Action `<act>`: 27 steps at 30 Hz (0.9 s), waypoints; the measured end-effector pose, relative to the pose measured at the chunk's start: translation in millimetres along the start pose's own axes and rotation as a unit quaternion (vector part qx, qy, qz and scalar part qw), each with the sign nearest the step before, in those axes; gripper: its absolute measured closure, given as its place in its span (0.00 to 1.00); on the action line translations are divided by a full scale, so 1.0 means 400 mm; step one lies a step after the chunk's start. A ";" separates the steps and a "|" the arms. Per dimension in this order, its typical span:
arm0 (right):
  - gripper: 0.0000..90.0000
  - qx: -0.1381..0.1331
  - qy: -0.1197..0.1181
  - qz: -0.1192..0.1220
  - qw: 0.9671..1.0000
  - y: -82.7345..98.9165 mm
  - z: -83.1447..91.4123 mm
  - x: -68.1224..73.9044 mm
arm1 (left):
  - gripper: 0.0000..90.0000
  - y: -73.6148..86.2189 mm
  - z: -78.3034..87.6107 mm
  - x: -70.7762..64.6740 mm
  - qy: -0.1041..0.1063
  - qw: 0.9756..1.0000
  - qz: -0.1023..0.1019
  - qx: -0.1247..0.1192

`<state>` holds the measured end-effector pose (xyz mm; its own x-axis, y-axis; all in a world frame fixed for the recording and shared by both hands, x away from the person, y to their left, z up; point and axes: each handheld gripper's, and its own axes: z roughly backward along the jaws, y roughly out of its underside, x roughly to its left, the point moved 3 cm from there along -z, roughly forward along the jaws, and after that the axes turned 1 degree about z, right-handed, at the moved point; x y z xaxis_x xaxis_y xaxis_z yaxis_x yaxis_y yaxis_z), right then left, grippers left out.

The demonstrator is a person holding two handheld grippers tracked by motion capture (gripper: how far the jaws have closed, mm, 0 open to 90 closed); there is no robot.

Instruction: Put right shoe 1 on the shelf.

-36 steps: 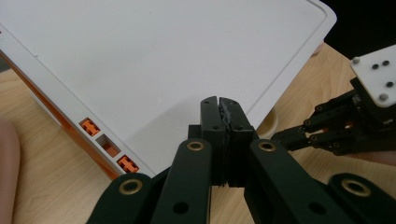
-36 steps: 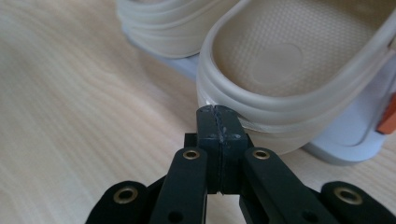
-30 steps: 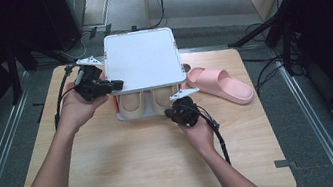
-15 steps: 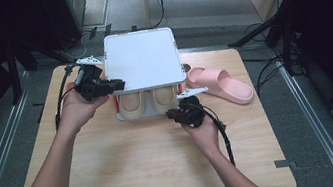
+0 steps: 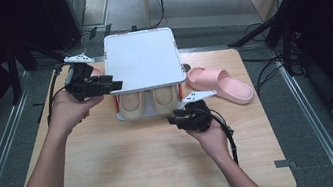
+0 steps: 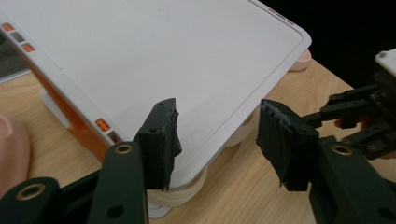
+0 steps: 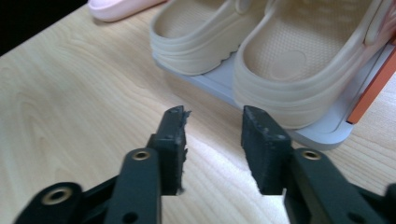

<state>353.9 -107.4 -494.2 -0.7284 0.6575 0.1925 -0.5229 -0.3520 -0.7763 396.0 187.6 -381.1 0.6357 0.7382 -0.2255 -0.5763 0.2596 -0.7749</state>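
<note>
- The left claw (image 5: 111,86) sits at the left edge of the white rack's top shelf (image 5: 143,59). Its jaws have just been opening and stand spread, with the near-left corner of that shelf (image 6: 154,65) behind the gap and nothing pinched.
- The right claw (image 5: 175,120) hovers over the counter (image 5: 131,170) just near of the rack's lower tray. Its jaws have also just been opening, and they are spread with only bare wood between them (image 7: 212,149).
- A pair of beige clogs (image 5: 148,101) stands side by side on the grey lower tray (image 7: 322,135), heels toward the near side, under the white shelf.
- Orange posts (image 6: 86,140) hold the top shelf above the tray.
- A pink slipper (image 5: 221,84) lies on the counter just right of the rack.
- Another pink shape (image 6: 11,149) shows at the left edge of the left gripper view; I cannot tell what it is.
</note>
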 end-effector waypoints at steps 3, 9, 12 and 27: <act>0.63 -0.005 -0.005 0.004 1.000 0.007 0.027 0.007 | 0.49 0.011 0.015 0.015 -0.009 1.000 0.005 0.004; 0.61 -0.005 -0.017 -0.001 1.000 0.029 0.078 0.010 | 0.53 0.037 0.045 0.046 -0.030 0.999 0.017 -0.007; 0.60 0.001 -0.019 0.001 1.000 0.044 0.092 0.005 | 0.55 0.048 0.058 0.058 -0.036 0.999 0.022 -0.010; 0.59 0.010 -0.025 -0.009 1.000 0.052 0.100 -0.028 | 0.79 0.123 0.098 0.138 -0.068 0.996 0.051 -0.006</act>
<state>333.6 -148.9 -488.4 -0.7398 0.6295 0.2375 -0.5452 -0.3538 -0.7600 382.6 265.4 -408.3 0.4979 0.8382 -0.2227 -0.6277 0.1711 -0.7594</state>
